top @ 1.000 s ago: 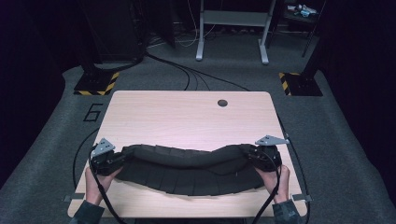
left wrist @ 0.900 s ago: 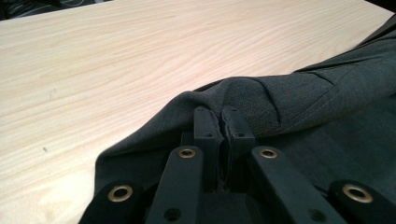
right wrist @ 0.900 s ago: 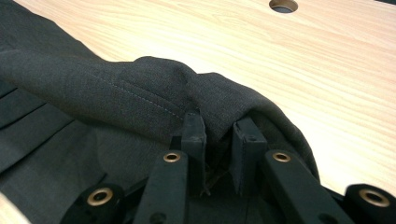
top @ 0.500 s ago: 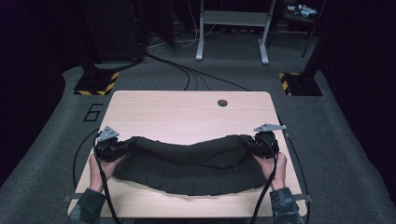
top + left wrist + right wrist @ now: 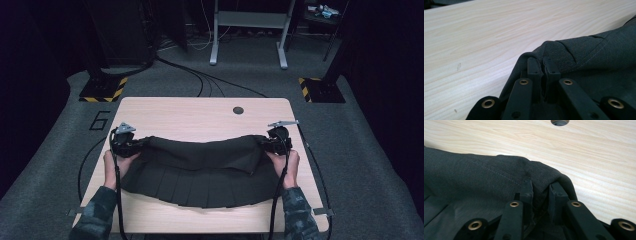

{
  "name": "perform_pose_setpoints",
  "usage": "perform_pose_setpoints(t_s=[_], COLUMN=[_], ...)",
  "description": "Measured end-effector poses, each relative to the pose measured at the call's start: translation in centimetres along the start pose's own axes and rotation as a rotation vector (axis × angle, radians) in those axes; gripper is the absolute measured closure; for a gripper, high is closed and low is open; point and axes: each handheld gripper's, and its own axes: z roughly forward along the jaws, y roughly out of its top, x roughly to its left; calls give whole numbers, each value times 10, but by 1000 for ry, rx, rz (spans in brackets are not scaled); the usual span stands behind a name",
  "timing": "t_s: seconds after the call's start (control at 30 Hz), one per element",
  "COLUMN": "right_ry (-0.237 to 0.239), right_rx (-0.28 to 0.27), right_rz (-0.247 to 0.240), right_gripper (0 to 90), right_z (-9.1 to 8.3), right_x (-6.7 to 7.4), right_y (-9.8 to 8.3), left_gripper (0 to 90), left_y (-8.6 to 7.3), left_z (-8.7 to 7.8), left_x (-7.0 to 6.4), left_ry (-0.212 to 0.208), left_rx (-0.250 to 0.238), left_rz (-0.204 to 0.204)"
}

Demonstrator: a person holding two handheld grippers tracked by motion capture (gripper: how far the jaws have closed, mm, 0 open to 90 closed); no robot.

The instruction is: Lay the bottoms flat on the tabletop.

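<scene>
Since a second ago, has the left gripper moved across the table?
Yes. The left gripper, shut on the dark skirt, has moved farther up the table, toward the round hole.

Dark matt woven cloth skirt [image 5: 200, 170]; pale smooth wood-grain table [image 5: 200, 117].

I sit at a pale, light-grained wooden bench [image 5: 200, 117] with rounded corners and a small round dark cable hole [image 5: 238, 110] near its far edge. Around it lies grey carpeted floor [image 5: 360, 150], marked with a dark numeral six [image 5: 100, 120] to my left. Two black floor bases edged in yellow-and-black hazard stripes [image 5: 102, 90] [image 5: 320, 89] stand beyond the far corners. Black cables [image 5: 200, 80] run across the carpet. Farther back stands a grey metal-legged table frame [image 5: 247, 35]. The room's edges are dark.
</scene>
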Motion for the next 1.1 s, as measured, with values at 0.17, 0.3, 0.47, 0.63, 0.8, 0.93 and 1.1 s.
perform_pose_setpoints(t_s=[0.17,0.3,0.47,0.63,0.8,0.93,1.1], right_ry=[-28,-57,-54,-69,-59,-117,-105], right_rx=[42,122,143,171,187,221,210], right_rz=[46,64,40,38,50,1,-8], right_gripper=[639,342,242,229,223,227,199], right_z=[21,38,45,52,58,63,60], right_x=[-5,-6,3,4,-4,-2,-4], right_y=[6,1,-12,-24,-34,-41,-46], left_gripper=[764,472,312,248,228,217,211], left_y=[-1,-10,-19,-26,-35,-38,-41], left_z=[21,38,46,53,58,57,56], left_x=[8,2,-3,-1,0,3,0], left_ry=[14,22,4,-4,6,5,21], left_rx=[77,174,211,233,253,246,240], left_rz=[-29,-30,-14,-46,-64,-63,-53])
